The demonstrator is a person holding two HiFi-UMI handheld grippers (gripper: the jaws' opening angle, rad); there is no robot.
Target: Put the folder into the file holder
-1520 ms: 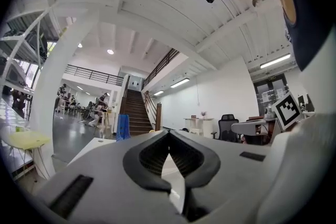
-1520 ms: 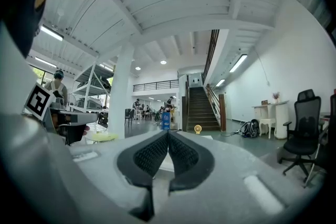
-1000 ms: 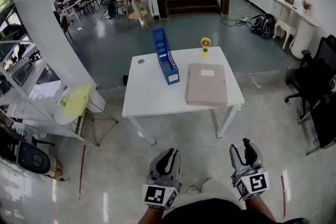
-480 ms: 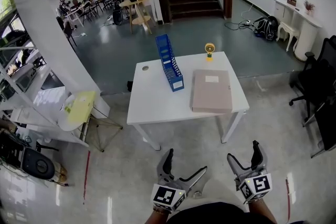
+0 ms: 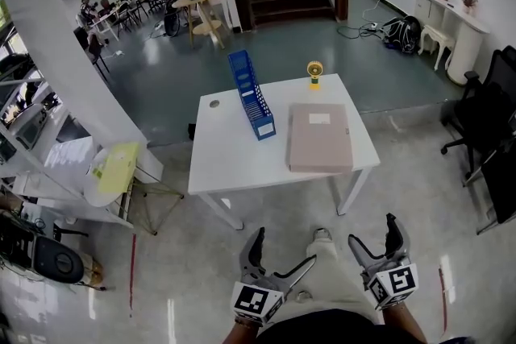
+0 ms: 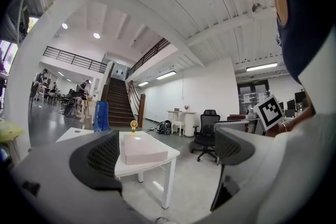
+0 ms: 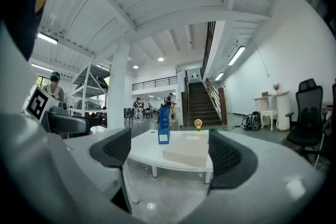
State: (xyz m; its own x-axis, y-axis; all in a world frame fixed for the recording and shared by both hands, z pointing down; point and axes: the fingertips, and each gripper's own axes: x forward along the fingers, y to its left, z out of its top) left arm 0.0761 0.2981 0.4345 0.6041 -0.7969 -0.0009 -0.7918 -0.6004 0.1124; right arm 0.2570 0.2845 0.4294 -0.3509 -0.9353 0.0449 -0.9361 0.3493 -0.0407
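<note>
Head view: left gripper (image 5: 285, 247) & right gripper (image 5: 373, 231) low, well short of table (image 5: 230, 157). Both w/ jaws apart, nothing between. Folder (image 5: 319, 138) flat on table's right half. Blue file holder (image 5: 251, 94) upright just left of it. Yellow fan (image 5: 314, 72) at far edge.

Bright ceiling lights, floor glare, fisheye edges.

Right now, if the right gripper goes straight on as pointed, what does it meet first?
Free air ahead of the right gripper, then likely the near edge of the table under the folder; depth unclear.
</note>
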